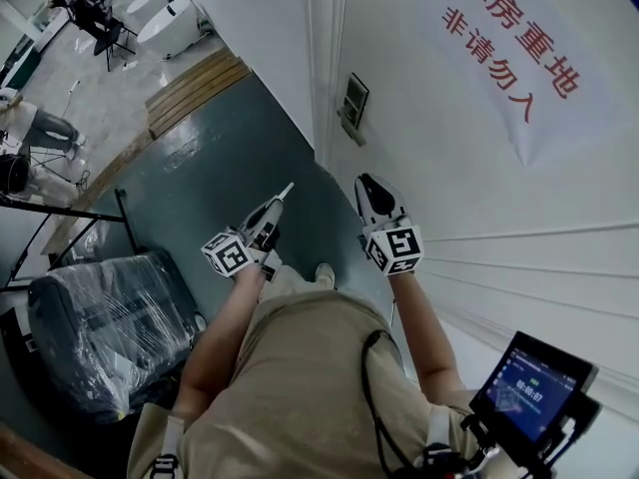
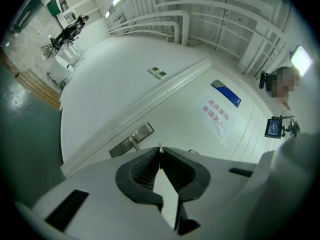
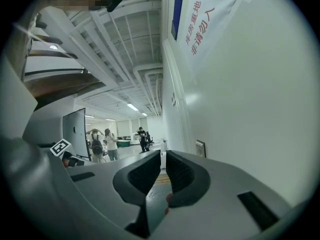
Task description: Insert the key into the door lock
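Key [image 1: 284, 196] sits pinched at the very tip of the left gripper [image 2: 160, 158]. Its fingers [image 2: 144, 170] are closed on the thin metal blade, which pokes out past them as a pale sliver.

In the head view that gripper lies near the centre, over the grey-green floor [image 1: 205, 173], with the blade aimed toward 1 o'clock. The lock plate [image 1: 351, 103] is mounted on the white door [image 1: 449, 198] in that same 1 o'clock direction, well apart from the key. It sits just beside the door frame [image 1: 324, 58]. In the left gripper view the plate and its lever handle show just beyond the fingertips, at about 11 o'clock from them, with no contact.

The right gripper [image 3: 163, 156] is at 3 o'clock of the left one in the head view, close alongside the door face. Its fingers [image 3: 182, 174] stand slightly apart with a narrow gap between them, and they hold nothing.

A white sign [image 1: 514, 58] with red characters hangs on the door toward 2 o'clock in the head view, and the left gripper view shows a blue plaque [image 2: 226, 93] beside it. A small wall panel [image 2: 159, 73] sits on the far side of the frame. A plastic-wrapped chair [image 1: 100, 327] stands at 8 o'clock, and a small lit screen [image 1: 529, 379] sits at 4 o'clock. People [image 3: 102, 145] stand far off in the right gripper view.
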